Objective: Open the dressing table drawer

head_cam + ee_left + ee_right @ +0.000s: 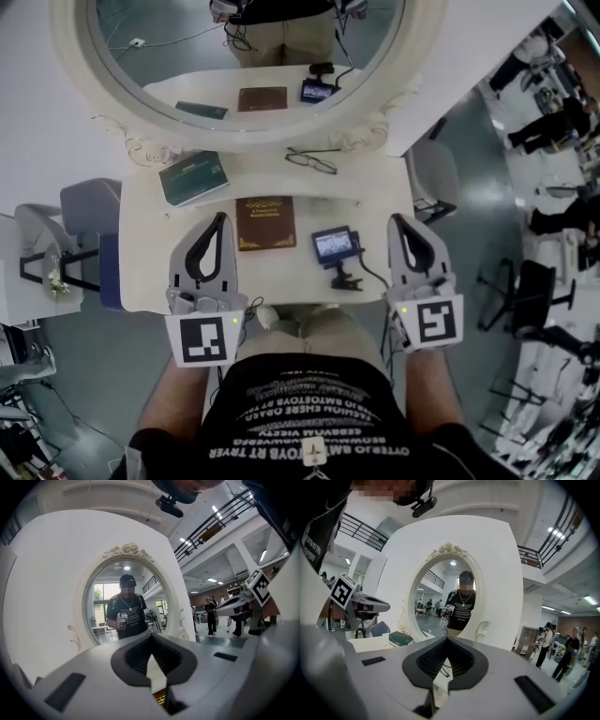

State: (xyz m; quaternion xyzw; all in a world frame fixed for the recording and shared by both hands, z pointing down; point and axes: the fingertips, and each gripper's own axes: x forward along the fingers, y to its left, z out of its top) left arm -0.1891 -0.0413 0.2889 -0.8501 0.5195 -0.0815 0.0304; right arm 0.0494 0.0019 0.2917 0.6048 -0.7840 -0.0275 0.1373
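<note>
Head view: left tool (221, 219), right tool (396, 221) level, closed.

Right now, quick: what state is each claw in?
Left claw: closed, holding nothing.
Right claw: closed, holding nothing.

- You are in a big open hall, like a work lab, not a bedroom.
- High up you see a balcony railing (211, 526) and long ceiling lights (215, 509).
- The dressing table (141, 253) and its mirror (253, 56) stand against a lone white panel (506, 573).
- Other people (547, 645) stand about, near office chairs (534, 291).
</note>
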